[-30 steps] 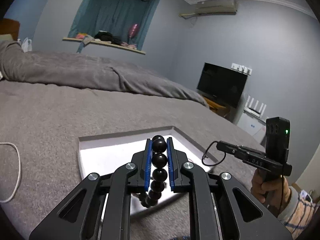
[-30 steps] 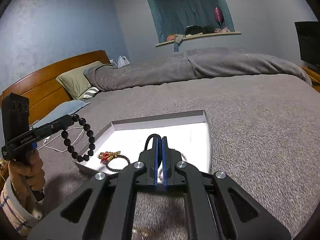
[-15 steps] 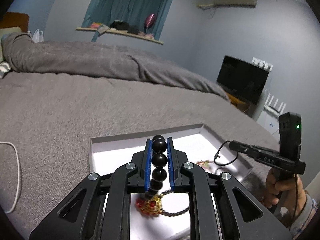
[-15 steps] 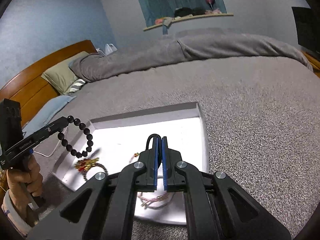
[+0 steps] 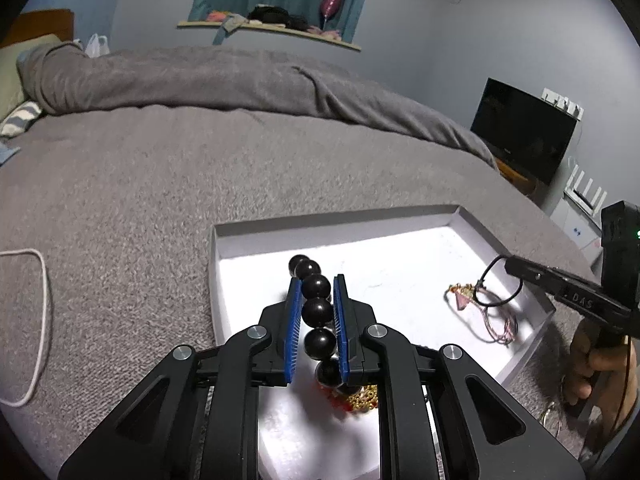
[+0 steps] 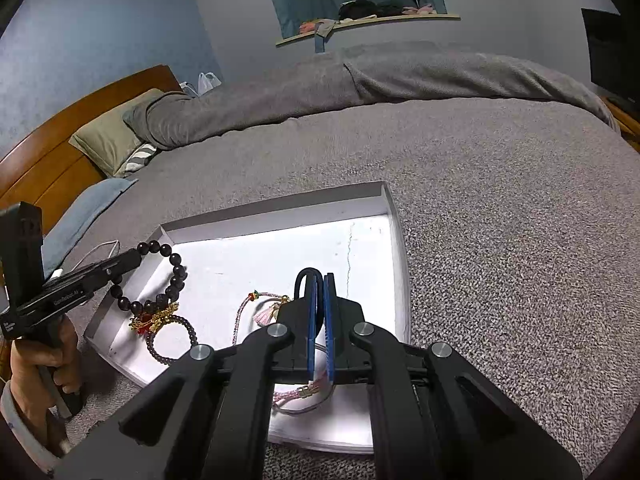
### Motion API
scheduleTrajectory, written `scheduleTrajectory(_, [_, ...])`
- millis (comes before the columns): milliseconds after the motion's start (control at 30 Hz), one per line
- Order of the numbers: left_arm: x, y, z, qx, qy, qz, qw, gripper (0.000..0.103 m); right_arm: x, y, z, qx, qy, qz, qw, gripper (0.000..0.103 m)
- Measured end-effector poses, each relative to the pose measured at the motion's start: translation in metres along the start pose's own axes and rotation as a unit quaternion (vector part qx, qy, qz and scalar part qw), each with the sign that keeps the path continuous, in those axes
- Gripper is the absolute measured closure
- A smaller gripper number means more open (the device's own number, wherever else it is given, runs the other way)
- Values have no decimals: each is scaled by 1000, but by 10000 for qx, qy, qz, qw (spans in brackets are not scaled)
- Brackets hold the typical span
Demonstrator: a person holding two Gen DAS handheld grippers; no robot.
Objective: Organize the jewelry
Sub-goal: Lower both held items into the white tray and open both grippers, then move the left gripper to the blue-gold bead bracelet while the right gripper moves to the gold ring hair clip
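Note:
A shallow white tray (image 5: 224,246) (image 6: 394,216) lies on the grey bed. My left gripper (image 5: 316,286) (image 6: 134,258) is shut on a black bead bracelet (image 5: 316,312) (image 6: 176,276), which hangs over the tray's left end. Its lower beads reach a red and gold charm bracelet (image 6: 160,320) (image 5: 360,400) lying in the tray. My right gripper (image 6: 320,280) (image 5: 510,266) is shut on a thin black cord loop (image 6: 306,280) (image 5: 498,284) above a pink cord bracelet (image 6: 256,308) (image 5: 488,312) in the tray.
A white cable (image 5: 32,320) lies on the blanket left of the tray. A folded duvet (image 5: 200,80), pillows (image 6: 108,136) and a wooden headboard (image 6: 52,128) are at the far end. A TV (image 5: 524,136) stands to the right.
Both grippers have moved forward and down over the tray. The black bead bracelet now hangs low over the tray's left end, and the cord loop is nearer the pink bracelet.

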State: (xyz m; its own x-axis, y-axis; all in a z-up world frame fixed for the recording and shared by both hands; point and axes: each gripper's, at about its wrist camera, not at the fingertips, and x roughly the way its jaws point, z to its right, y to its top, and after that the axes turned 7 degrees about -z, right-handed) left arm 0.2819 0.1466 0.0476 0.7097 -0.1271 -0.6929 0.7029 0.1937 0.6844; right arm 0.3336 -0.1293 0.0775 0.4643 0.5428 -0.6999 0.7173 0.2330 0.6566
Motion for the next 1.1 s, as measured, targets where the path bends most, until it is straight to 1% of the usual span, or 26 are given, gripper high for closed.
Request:
scheduleTrajectory(67, [1, -1, 0, 1, 49, -21, 10000, 76, 1, 1, 0, 29, -16, -17, 10000, 97])
scheduleTrajectory(100, [1, -1, 0, -4, 86, -26, 10000, 73, 1, 1, 0, 43, -17, -31, 10000, 91])
scheduleTrajectory(133, [1, -2, 0, -6, 103, -26, 9999, 64, 1, 0, 1, 50, -30, -40, 10000, 79])
scheduleTrajectory(167, [0, -3, -1, -9, 115, -17, 9999, 56, 0, 0, 0, 46, -45, -20, 10000, 73])
scheduleTrajectory(200, [0, -3, -1, -14, 143, -3, 9999, 51, -1, 0, 0, 34, -45, 15, 10000, 66])
scheduleTrajectory(233, [-1, -5, -1, -14, 156, 6, 9999, 48, -3, 0, -1, 13, -27, 61, 10000, 64])
scheduleTrajectory(267, [-1, -5, -1, -16, 174, -1, 9998, 48, -5, 0, -1, -7, -16, 95, 10000, 64])
scheduleTrajectory(333, [-2, -7, -1, -30, 207, -19, 9998, 47, -8, -1, -2, -35, -2, 148, 9999, 56])
scheduleTrajectory(367, [-2, -8, -1, -33, 213, -24, 9998, 35, -10, -1, -1, -43, 13, 194, 9998, 55])
scheduleTrajectory(400, [-4, -9, -1, -20, 174, -7, 9998, 27, -13, -1, -1, -41, 21, 245, 9997, 54])
scheduleTrajectory(433, [-7, -10, 1, 22, 146, 66, 9999, 22, -15, -1, -1, -38, 29, 278, 9996, 51])
scheduleTrajectory(533, [-13, -11, 7, 162, 160, 142, 9996, 22, -24, -2, 2, -6, 122, 442, 9989, 42])
scheduleTrajectory(667, [-17, -15, 16, 338, 194, 184, 9991, 21, -34, -4, 5, 36, 176, 584, 9981, 37])
scheduleTrajectory(767, [-21, -17, 21, 380, 199, 223, 9988, 21, -40, -7, 6, 32, 203, 685, 9974, 36])
scheduleTrajectory(800, [-23, -18, 22, 378, 196, 251, 9988, 20, -42, -8, 6, 35, 218, 708, 9972, 34])
scheduleTrajectory(867, [-29, -21, 23, 368, 202, 332, 9986, 11, -48, -10, 8, 53, 233, 799, 9965, 31])
scheduleTrajectory(967, [-36, -24, 24, 374, 206, 419, 9982, 10, -55, -13, 8, 40, 241, 871, 9959, 27])
scheduleTrajectory(1000, [-39, -25, 24, 378, 194, 440, 9981, 10, -58, -14, 9, 25, 232, 900, 9957, 24])
scheduleTrajectory(1100, [-46, -29, 21, 327, 223, 486, 9980, 10, -64, -17, 14, 68, 196, 953, 9952, 23])
